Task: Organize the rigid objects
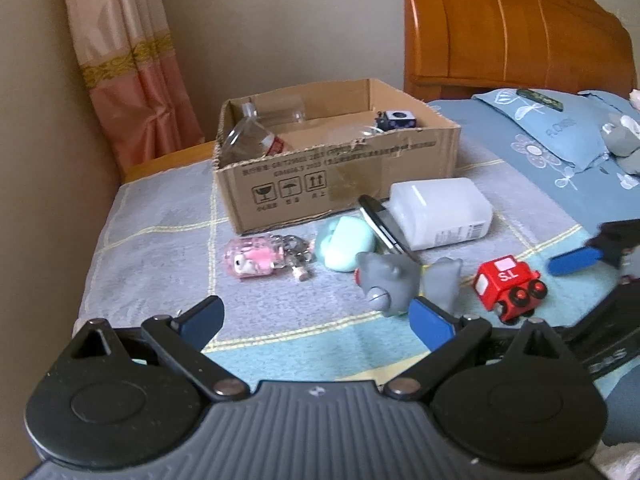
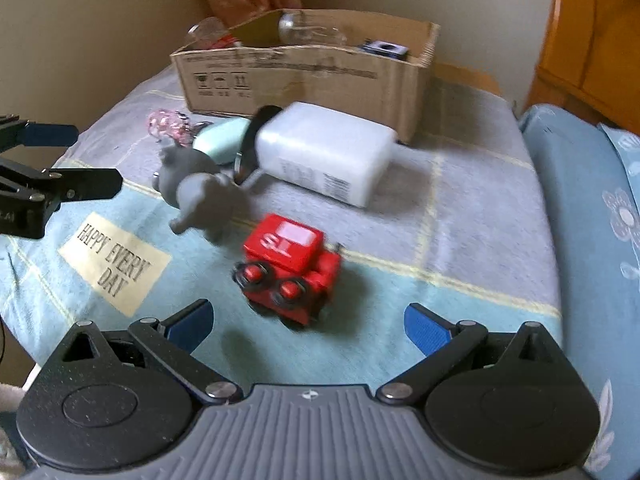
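1. Rigid objects lie partly sorted: the cardboard box [image 1: 336,168] on the bed cover [image 1: 160,216] already holds clear plastic bottles [image 1: 248,140] and a small purple-and-white block [image 1: 394,120].
2. Left outside, just in front of the box, are a white plastic bottle [image 1: 440,212] on its side, a dark flat item [image 1: 380,224] leaning against it, a mint-green case [image 1: 344,248], a pink keychain [image 1: 256,262], two grey rubber animals [image 1: 392,284] and a red toy train [image 1: 508,286].
3. By my reading the job is less than half done, since more pieces sit on the cover than in the box.
4. Right gripper [image 2: 308,326] hovers low over the cover with its blue pads spread wide; the train [image 2: 290,270] sits just ahead of the gap between them, untouched. It holds nothing.
5. Left gripper [image 1: 316,322] hangs farther back, its fingers also wide apart and empty; one grey animal stands just beyond its right pad [image 1: 432,326], with no clear contact.
6. The train looks like the likely next pick, given how the right gripper faces it.
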`<state>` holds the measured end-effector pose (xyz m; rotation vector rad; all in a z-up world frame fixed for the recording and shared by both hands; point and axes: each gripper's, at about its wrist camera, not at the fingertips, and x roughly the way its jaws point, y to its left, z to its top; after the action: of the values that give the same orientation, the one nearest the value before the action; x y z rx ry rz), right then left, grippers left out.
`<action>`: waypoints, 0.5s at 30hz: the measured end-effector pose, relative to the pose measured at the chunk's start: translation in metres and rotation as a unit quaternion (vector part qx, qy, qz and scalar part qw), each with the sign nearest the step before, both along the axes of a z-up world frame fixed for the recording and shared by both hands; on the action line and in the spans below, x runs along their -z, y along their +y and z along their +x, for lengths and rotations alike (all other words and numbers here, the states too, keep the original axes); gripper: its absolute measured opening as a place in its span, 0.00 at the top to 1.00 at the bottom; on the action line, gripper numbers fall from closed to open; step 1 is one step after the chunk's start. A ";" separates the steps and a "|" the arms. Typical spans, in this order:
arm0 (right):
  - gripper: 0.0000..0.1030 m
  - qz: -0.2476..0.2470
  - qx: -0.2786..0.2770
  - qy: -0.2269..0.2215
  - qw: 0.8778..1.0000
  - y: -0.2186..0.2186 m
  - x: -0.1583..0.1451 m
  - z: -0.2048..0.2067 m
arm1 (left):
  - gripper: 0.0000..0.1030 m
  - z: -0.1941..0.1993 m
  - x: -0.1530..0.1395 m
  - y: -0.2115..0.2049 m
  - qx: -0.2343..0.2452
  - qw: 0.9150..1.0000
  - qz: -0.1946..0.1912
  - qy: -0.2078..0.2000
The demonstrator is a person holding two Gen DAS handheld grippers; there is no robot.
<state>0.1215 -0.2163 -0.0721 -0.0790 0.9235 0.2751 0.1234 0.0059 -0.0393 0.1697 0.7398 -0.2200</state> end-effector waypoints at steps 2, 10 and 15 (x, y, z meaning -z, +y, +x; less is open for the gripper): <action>0.00 -0.008 0.000 -0.011 1.000 0.007 0.004 0.007 | 0.04 0.000 -0.001 -0.001 0.006 1.000 -0.004 -0.001; 0.00 -0.026 0.017 -0.035 0.999 -0.003 0.009 0.016 | 0.04 0.003 0.001 -0.009 0.029 1.000 -0.006 0.003; 0.00 -0.024 0.015 -0.043 0.999 -0.021 0.011 0.010 | 0.04 0.010 0.011 -0.024 0.068 0.998 0.003 0.013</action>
<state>0.1313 -0.2370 -0.0827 -0.1204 0.8459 0.2212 0.1331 -0.0181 -0.0501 0.2246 0.7553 -0.3503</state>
